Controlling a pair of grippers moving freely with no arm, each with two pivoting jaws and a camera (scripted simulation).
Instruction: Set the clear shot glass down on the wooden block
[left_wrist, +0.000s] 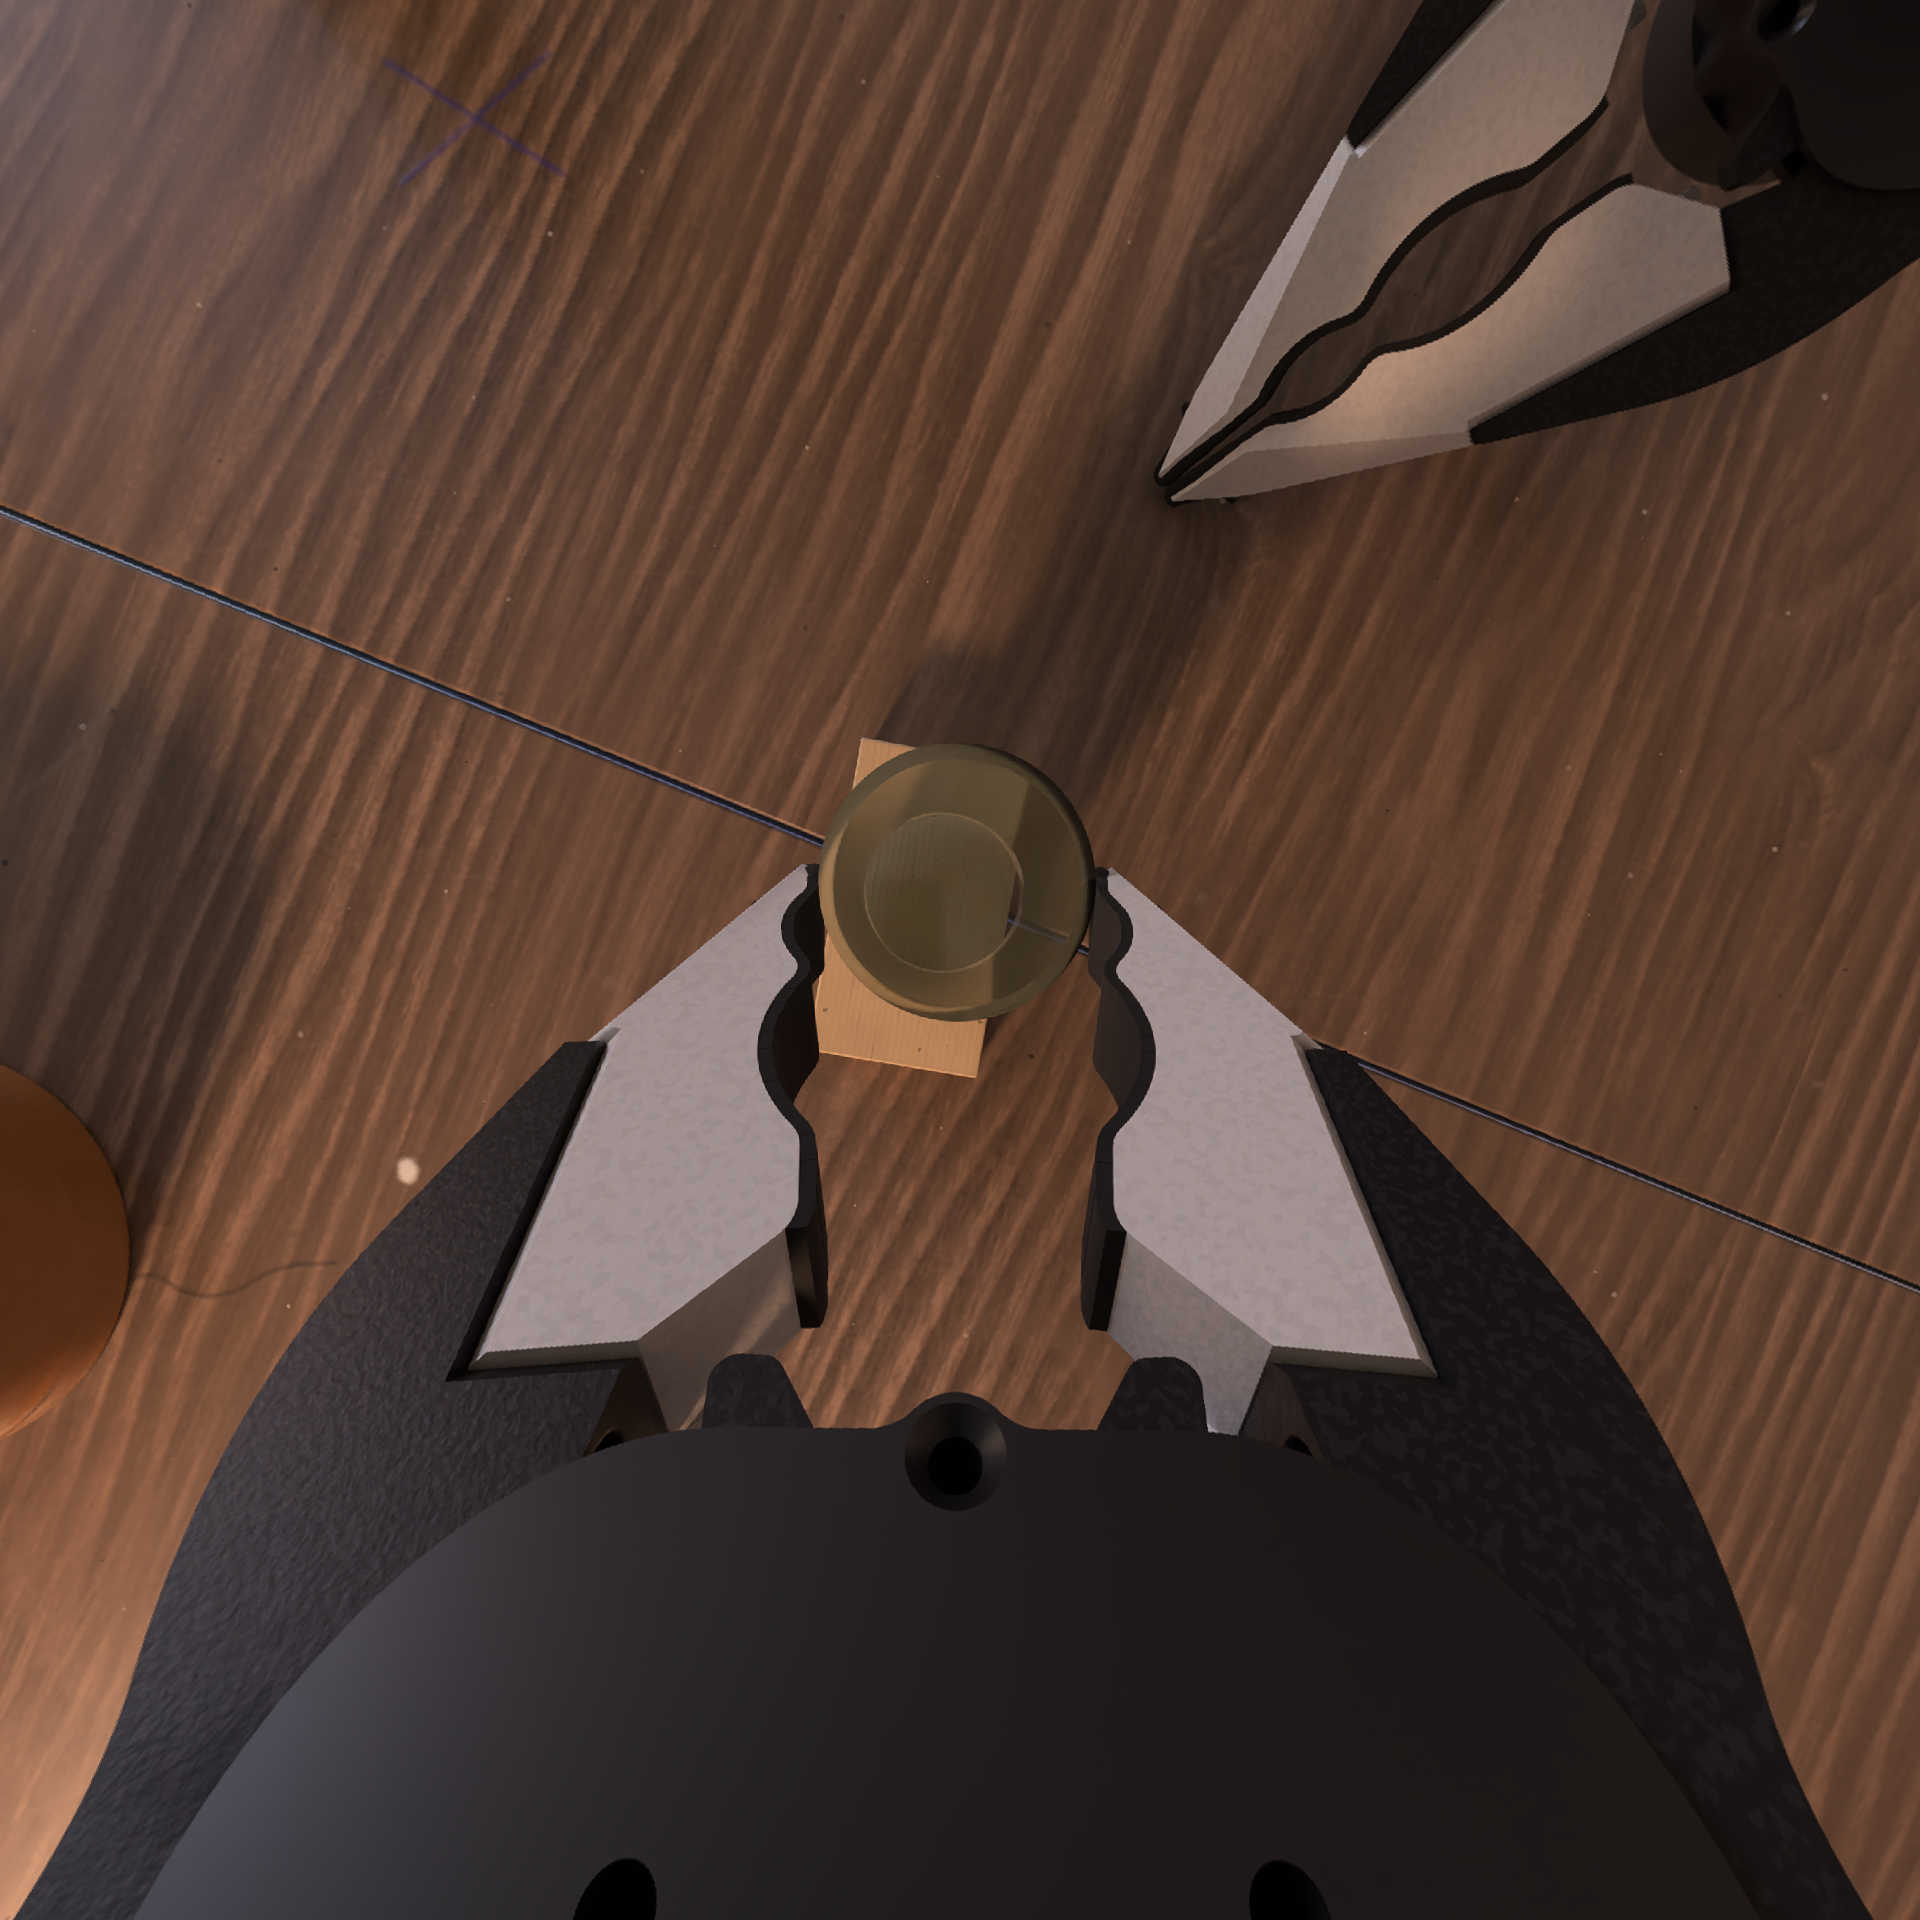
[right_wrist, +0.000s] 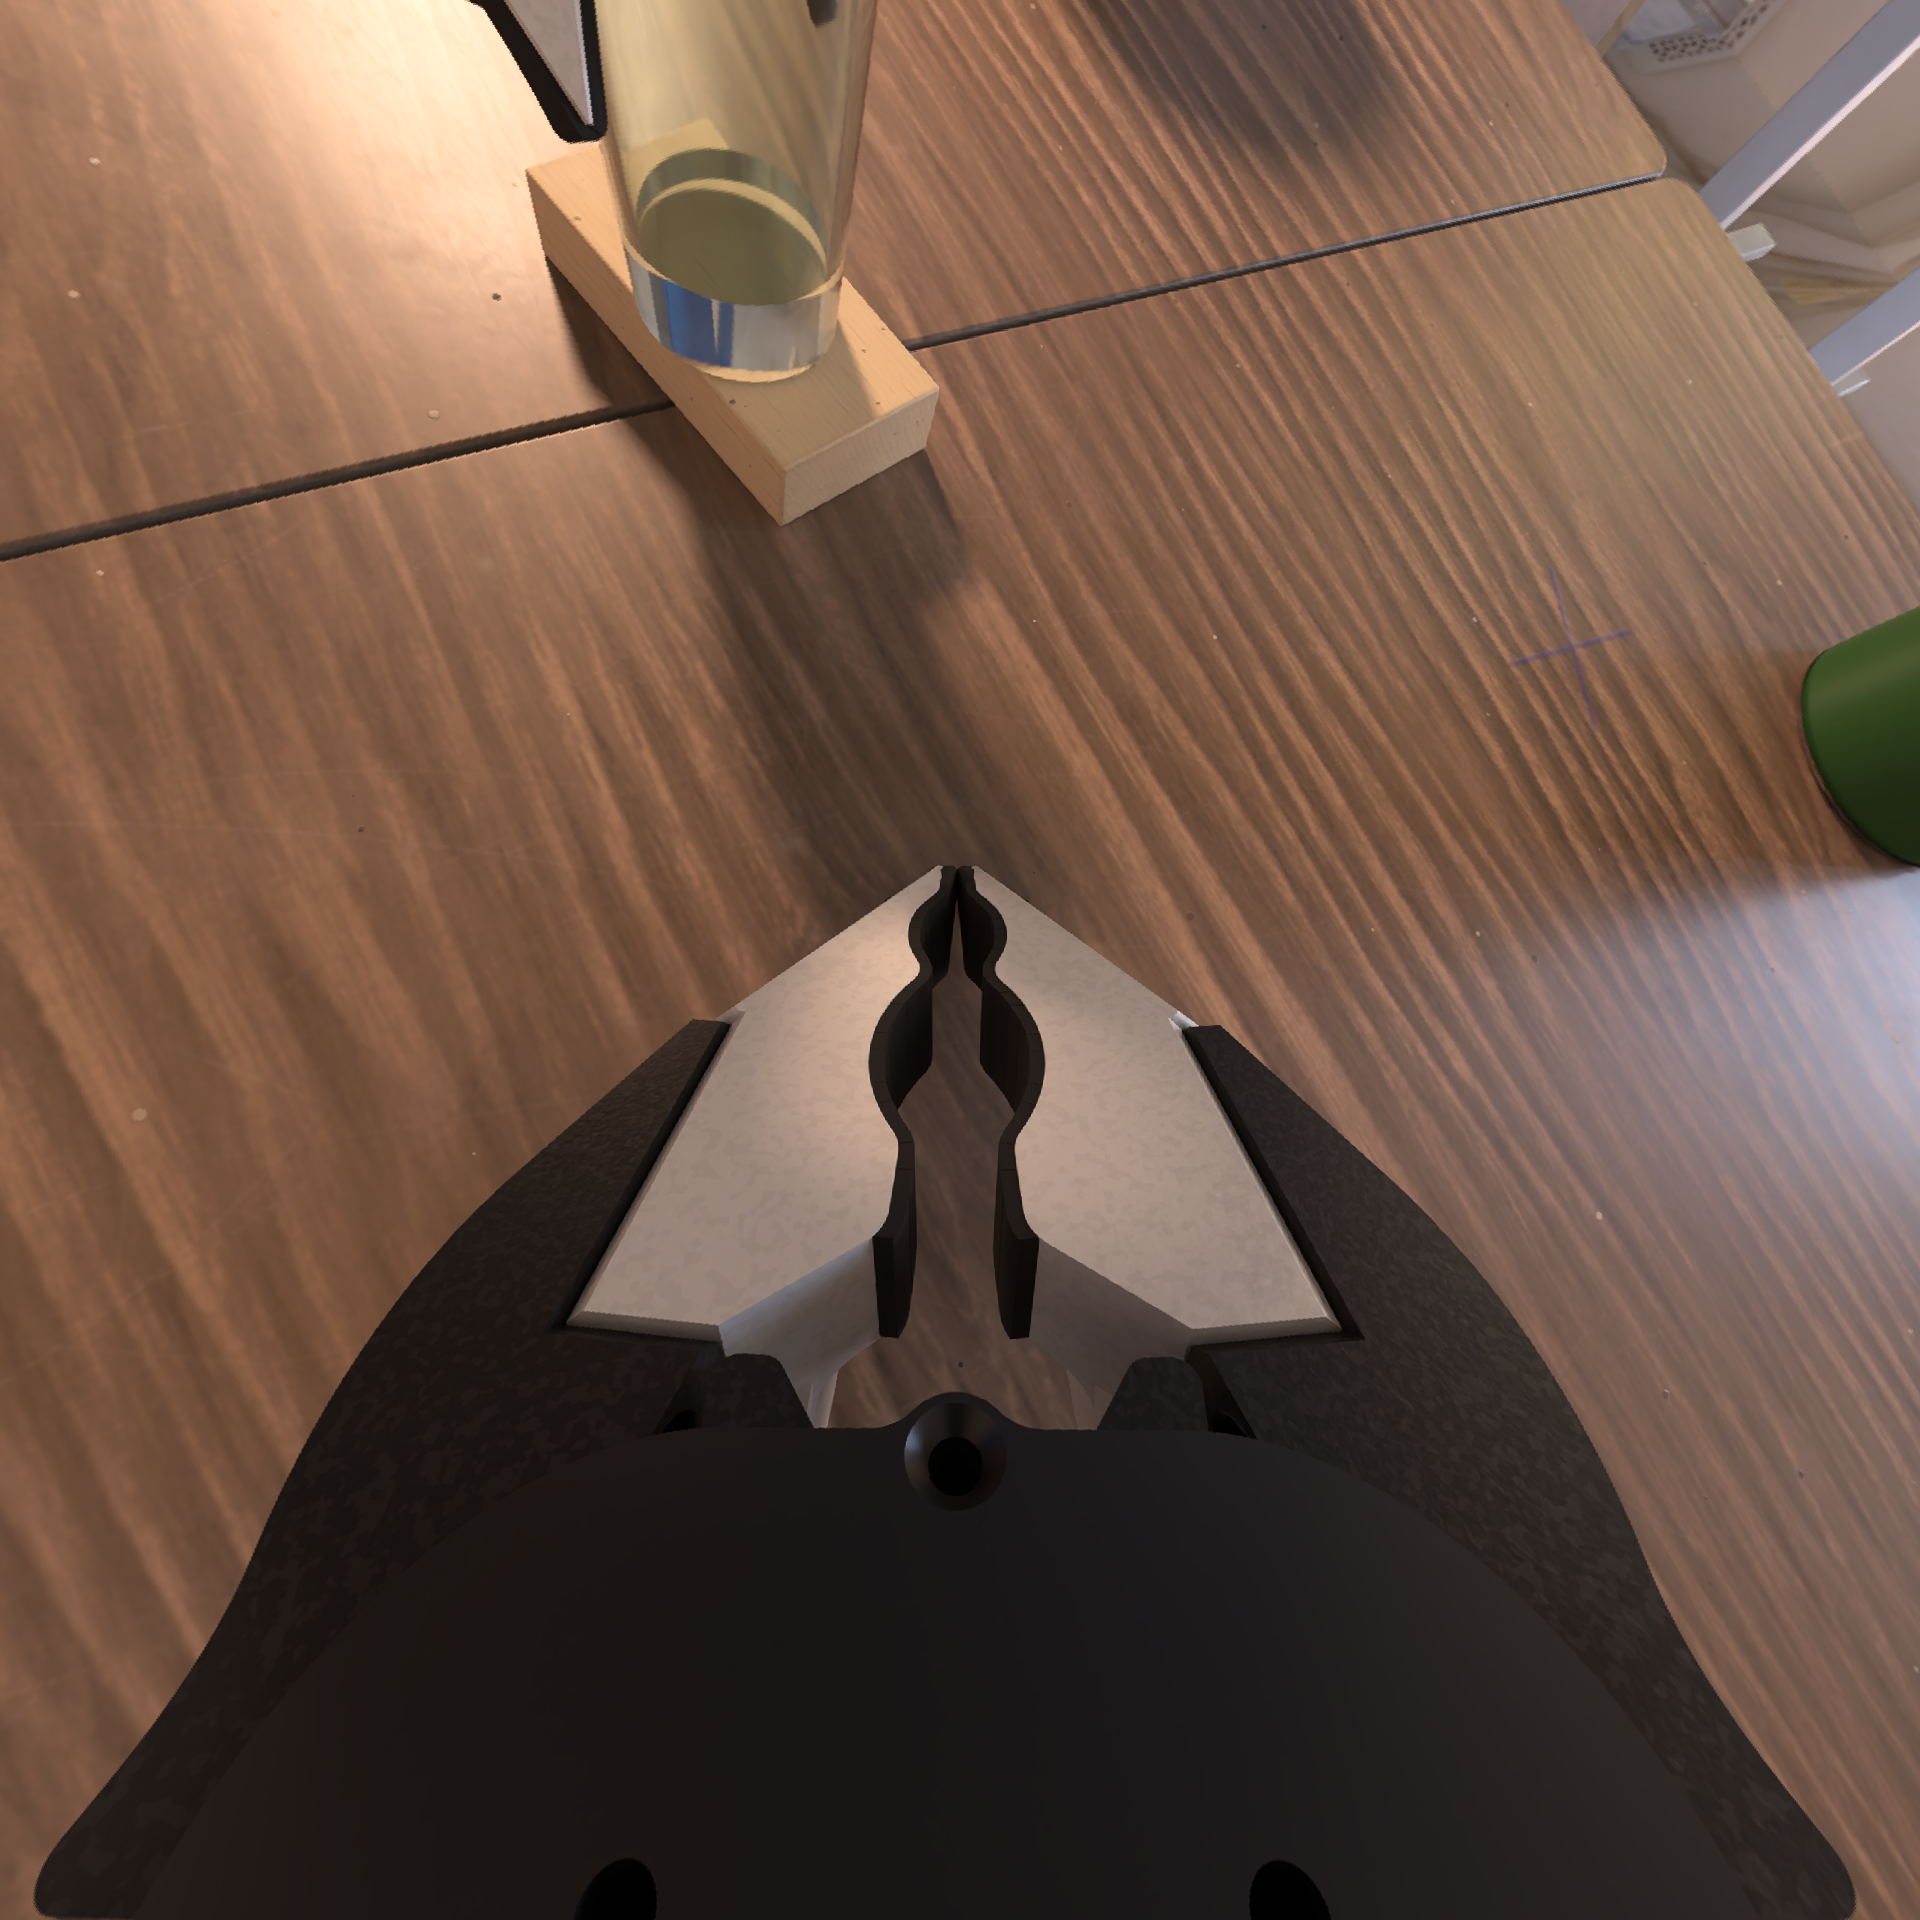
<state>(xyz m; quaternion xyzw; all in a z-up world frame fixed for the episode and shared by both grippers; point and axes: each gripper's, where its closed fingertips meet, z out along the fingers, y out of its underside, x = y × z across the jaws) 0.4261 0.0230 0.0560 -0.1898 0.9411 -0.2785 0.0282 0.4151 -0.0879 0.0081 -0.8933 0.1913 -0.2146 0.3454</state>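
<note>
Down the left wrist view, the left gripper (left_wrist: 956, 883) sits at frame centre with its jaws set about the rim of the glass (left_wrist: 956, 894); the fingertips (left_wrist: 805, 894) look to be touching or a hair off its sides, and I cannot tell whether they grip or have let go. The glass stands upright over the block (left_wrist: 899, 1034), its base covering most of the block's middle. From the right wrist view, the right gripper (right_wrist: 956, 883) hangs low in the frame over bare table (right_wrist: 416, 831), jaws pressed together on nothing. Farther up, at upper left, the glass (right_wrist: 732, 208) appears seated flat on the block (right_wrist: 831, 436), which lies across the dark seam (right_wrist: 1247, 270) in the tabletop. I'd judge this the placing step, near done: the next move calls for the jaws to widen cleanly and lift straight away without nudging the glass. The block is narrow, so little margin lies either side of the base, more lengthwise. Around it there is plenty of open wood; an orange object (left_wrist: 52, 1247) at the left edge and a green one (right_wrist: 1870, 748) at the right edge stand well apart.
</note>
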